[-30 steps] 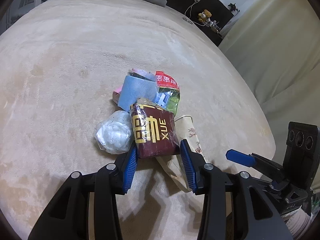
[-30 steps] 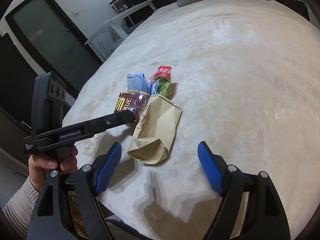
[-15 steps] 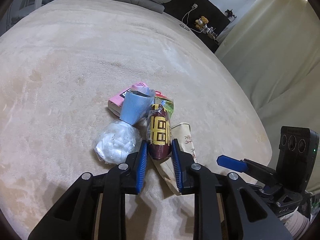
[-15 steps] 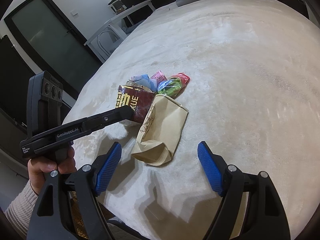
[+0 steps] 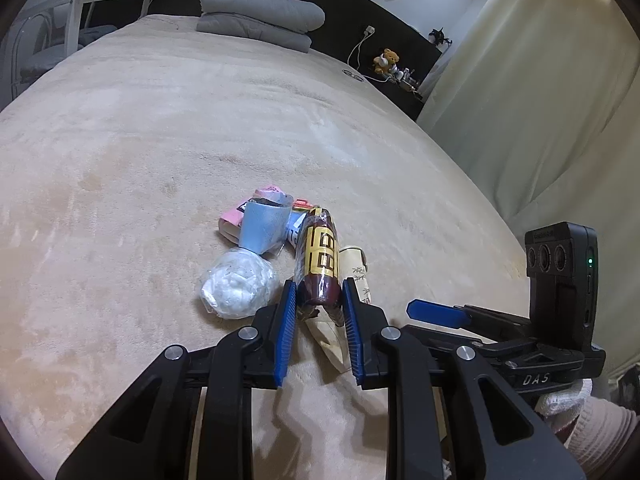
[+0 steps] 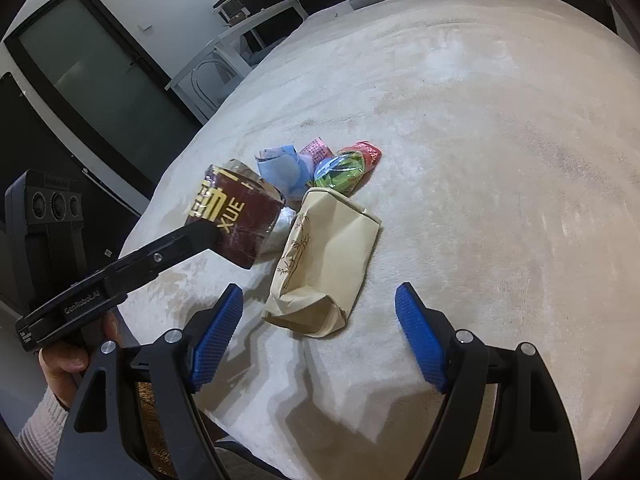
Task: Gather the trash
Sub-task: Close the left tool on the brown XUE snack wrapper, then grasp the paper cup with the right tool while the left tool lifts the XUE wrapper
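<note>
- Our left tool [image 5: 318,306] has clamped the maroon wrapper [image 5: 319,257] at lower centre, above the bed [image 5: 160,140]; it looks light, crinkly, slippery.
- Our right tool [image 6: 320,336] gapes empty over the tan paper bag [image 6: 326,264]: soft; we'd pinch its crumpled near end.

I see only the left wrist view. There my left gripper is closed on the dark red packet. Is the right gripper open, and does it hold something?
Observer: The right gripper is wide open and holds nothing.
Operator: What lies in front of it?
Observer: The beige paper bag lies crumpled on the bed. Its near end shows between the open fingers, but the pads do not touch it.
Operator: Is any trash hidden behind the dark red packet?
Observer: Yes, a green wrapper lies just behind the bag, next to a red wrapper.
</note>
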Demonstrator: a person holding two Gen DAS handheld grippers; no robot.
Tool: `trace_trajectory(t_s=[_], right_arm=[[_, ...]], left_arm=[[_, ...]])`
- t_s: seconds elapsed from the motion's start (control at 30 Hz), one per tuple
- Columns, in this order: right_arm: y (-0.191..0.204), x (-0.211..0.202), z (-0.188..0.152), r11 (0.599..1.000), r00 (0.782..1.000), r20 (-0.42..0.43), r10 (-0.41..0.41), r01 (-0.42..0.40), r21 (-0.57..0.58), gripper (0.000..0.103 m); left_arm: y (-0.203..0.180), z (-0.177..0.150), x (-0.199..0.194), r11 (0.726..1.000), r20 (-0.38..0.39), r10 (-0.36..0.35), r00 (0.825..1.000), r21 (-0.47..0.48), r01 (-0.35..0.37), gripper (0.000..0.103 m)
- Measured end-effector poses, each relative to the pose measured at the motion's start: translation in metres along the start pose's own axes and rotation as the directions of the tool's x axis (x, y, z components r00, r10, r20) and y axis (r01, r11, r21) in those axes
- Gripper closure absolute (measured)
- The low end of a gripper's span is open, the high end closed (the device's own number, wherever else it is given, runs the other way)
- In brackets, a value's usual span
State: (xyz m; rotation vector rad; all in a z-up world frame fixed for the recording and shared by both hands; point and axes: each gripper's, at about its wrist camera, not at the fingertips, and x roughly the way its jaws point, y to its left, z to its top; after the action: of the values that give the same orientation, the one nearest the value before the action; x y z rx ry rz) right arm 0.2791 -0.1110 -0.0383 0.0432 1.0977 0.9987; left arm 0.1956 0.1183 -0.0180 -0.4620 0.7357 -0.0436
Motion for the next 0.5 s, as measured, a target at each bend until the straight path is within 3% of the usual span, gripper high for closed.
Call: trace_trajectory(t_s=[0.3, 0.5], right_arm=[[0.001, 0.027, 0.008, 0.999, 0.999, -0.039, 0.006, -0.005, 0.036, 0.027], [-0.002, 0.043, 0.013, 0.998, 0.998, -0.068, 0.013, -0.009, 0.066, 0.045]], left_arm=[[0.008, -0.008, -0.028, 1.000, 0.064, 0.005, 0.998, -0.018, -0.003, 0.081], [0.013, -0.015, -0.043, 1.000, 0.082, -0.003, 0.997, -0.028, 0.005, 0.081]])
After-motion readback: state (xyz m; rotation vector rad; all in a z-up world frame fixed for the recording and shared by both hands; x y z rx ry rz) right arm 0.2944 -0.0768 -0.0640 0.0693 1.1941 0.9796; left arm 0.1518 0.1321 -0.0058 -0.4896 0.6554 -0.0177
